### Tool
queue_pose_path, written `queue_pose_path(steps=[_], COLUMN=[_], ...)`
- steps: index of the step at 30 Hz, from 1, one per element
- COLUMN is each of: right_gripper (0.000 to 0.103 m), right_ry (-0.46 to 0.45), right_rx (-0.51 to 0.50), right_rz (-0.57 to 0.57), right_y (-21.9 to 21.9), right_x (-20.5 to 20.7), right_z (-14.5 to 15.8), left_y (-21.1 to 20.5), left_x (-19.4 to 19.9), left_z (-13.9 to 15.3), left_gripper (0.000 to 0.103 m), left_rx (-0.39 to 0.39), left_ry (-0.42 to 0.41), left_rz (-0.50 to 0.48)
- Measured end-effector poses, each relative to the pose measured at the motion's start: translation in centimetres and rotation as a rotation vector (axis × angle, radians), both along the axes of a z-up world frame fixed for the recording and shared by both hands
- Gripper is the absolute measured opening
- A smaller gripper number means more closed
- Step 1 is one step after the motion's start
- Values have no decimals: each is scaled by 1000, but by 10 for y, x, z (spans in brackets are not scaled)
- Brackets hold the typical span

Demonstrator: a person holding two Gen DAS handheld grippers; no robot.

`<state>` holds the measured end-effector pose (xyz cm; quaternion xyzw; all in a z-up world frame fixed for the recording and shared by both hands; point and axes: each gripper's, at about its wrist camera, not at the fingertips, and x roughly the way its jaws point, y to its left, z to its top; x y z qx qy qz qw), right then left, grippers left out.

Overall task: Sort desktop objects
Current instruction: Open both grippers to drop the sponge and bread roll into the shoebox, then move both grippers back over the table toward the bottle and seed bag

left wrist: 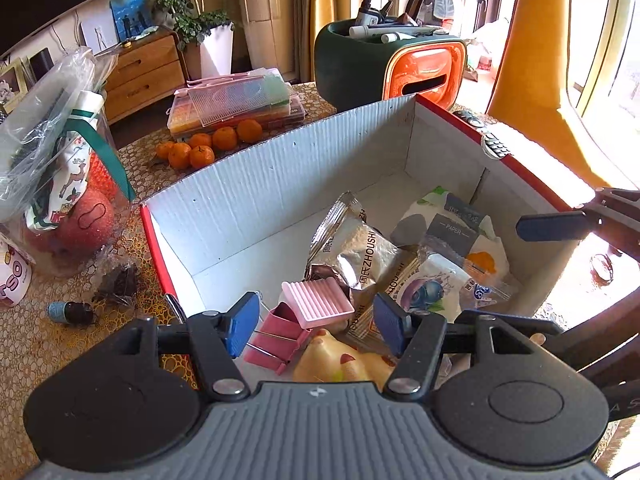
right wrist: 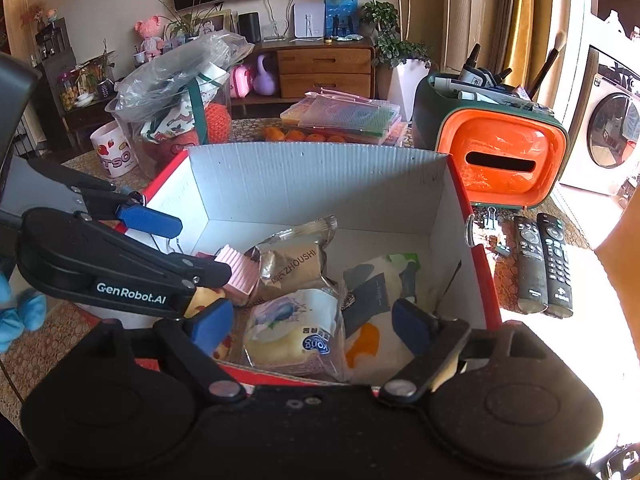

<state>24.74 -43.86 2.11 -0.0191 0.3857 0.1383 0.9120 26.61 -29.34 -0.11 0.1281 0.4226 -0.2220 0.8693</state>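
Note:
A red cardboard box with a white inside [left wrist: 248,184] [right wrist: 304,184] holds snack packets, a tissue pack [left wrist: 460,236], a pink ribbed case [left wrist: 318,302] [right wrist: 240,270] and a yellow toy [left wrist: 344,364]. My left gripper [left wrist: 316,328] is open above the box's near corner, over the pink case and the toy, holding nothing. It also shows in the right wrist view [right wrist: 176,240]. My right gripper [right wrist: 312,330] is open over the box's near edge, above a white snack packet [right wrist: 296,328], holding nothing. One of its fingers [left wrist: 552,226] shows at the right of the left wrist view.
Two remote controls [right wrist: 544,260] and a binder clip [right wrist: 490,216] lie right of the box. A green and orange organiser [right wrist: 500,152] with pens stands behind. Mandarins [left wrist: 208,144], a bead case [left wrist: 236,104], a plastic bag [left wrist: 52,152] and a mug [right wrist: 114,154] sit to the left.

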Motion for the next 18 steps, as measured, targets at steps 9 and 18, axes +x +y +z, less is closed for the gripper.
queue_pose_path(steps=[9,18], right_gripper=[92,93], right_ry=[-81,-127], right_rx=[29,53], right_rz=[17,17], right_y=[12,31], right_x=[-38,-70], right_z=[21,39], left_y=[28,65], left_x=[-36,-74], left_z=[32,61], left_gripper=[63,70], left_rx=[-94,-149], left_ry=[-61,-151], left_rz=[21,34])
